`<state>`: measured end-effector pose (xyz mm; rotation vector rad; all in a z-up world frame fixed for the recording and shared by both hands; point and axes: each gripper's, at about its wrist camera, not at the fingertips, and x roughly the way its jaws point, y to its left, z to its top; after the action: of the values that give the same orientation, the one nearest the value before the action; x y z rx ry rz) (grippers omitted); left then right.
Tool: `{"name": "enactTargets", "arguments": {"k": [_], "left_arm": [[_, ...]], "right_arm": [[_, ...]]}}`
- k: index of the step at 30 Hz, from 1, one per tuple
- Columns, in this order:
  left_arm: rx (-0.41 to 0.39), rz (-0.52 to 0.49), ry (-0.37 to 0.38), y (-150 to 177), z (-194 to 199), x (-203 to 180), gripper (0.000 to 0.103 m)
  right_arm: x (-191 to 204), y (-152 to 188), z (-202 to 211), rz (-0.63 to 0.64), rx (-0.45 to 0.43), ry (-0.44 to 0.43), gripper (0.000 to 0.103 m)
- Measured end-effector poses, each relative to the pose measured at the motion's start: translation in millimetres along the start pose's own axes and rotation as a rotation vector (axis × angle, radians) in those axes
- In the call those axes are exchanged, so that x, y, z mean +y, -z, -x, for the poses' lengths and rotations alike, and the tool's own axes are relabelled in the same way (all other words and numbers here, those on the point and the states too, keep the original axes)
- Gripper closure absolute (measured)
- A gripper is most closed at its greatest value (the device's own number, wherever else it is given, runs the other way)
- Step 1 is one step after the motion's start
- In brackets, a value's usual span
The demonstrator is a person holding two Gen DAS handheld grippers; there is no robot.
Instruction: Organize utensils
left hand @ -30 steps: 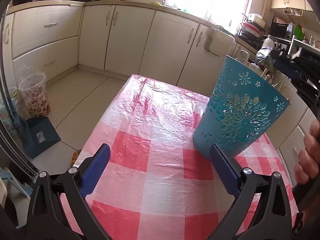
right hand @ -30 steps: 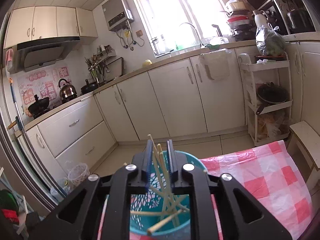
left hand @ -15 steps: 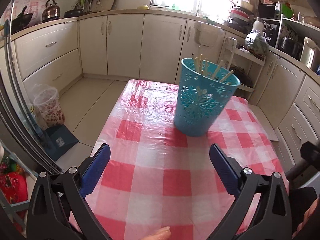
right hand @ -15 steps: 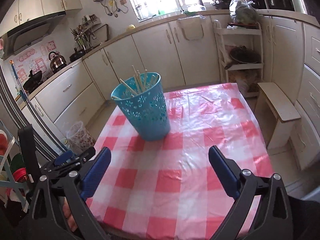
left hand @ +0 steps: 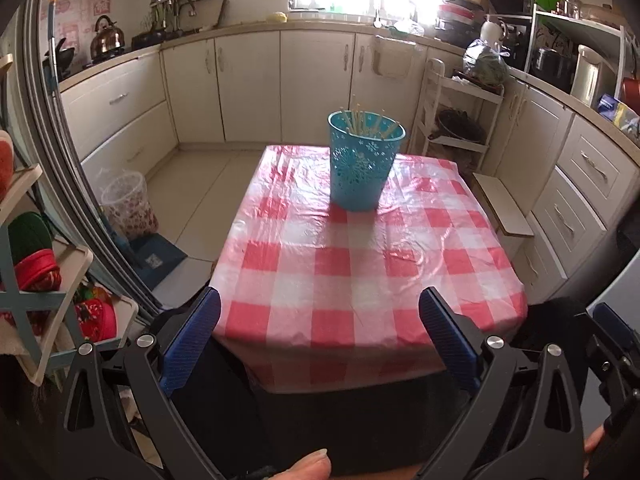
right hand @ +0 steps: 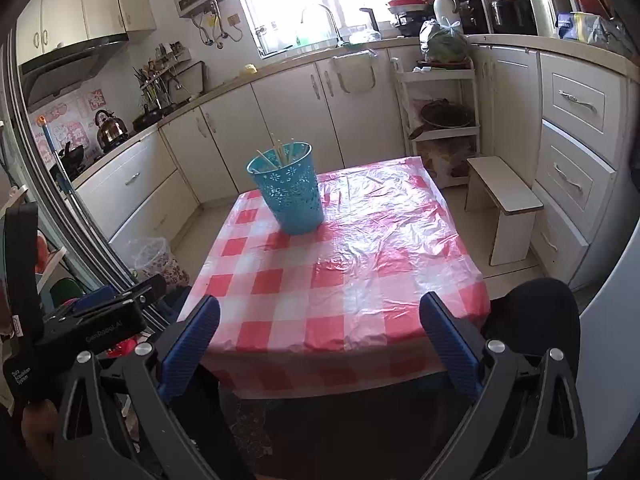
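A teal perforated basket [left hand: 362, 164] [right hand: 289, 193] stands upright toward the far end of the red-and-white checked table [left hand: 360, 276] [right hand: 332, 272]. Several wooden chopsticks [left hand: 362, 122] [right hand: 280, 154] stick out of its top. Both grippers hang well back from it, past the table's near edge. My left gripper [left hand: 320, 320] is open with nothing between its blue pads. My right gripper [right hand: 320, 320] is open too and holds nothing. The left gripper's body [right hand: 92, 320] shows at the lower left of the right wrist view.
Cream kitchen cabinets [left hand: 248, 88] line the far wall and the right side. A small wooden stool [right hand: 504, 204] stands right of the table, a white rack [right hand: 440, 120] behind it. A patterned bin [left hand: 128, 208] sits on the floor at left, beside shelves [left hand: 36, 280].
The right gripper let go of the chopsticks into the basket and opened wide. Both grippers drew back from the basket to beyond the table's near edge, so the basket looks small and far.
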<state>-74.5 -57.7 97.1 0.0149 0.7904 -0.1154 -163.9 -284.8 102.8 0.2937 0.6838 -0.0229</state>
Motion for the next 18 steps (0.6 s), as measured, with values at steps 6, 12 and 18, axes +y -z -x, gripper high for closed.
{"name": "enactTargets", "arguments": {"k": [6,12,18], "left_arm": [[-0.052,-0.008,-0.049,16,42,4,0.008],[-0.109,0.049,-0.056,15,61,21,0.008],[-0.121,0.033,-0.06,15,66,18,0.008]], "right_arm": [[17,7,18,0.053,-0.041,-0.03,0.007],[25,13,20,0.069,-0.029,-0.037,0.007],[35,17,23,0.098,-0.014,-0.045,0.007]]}}
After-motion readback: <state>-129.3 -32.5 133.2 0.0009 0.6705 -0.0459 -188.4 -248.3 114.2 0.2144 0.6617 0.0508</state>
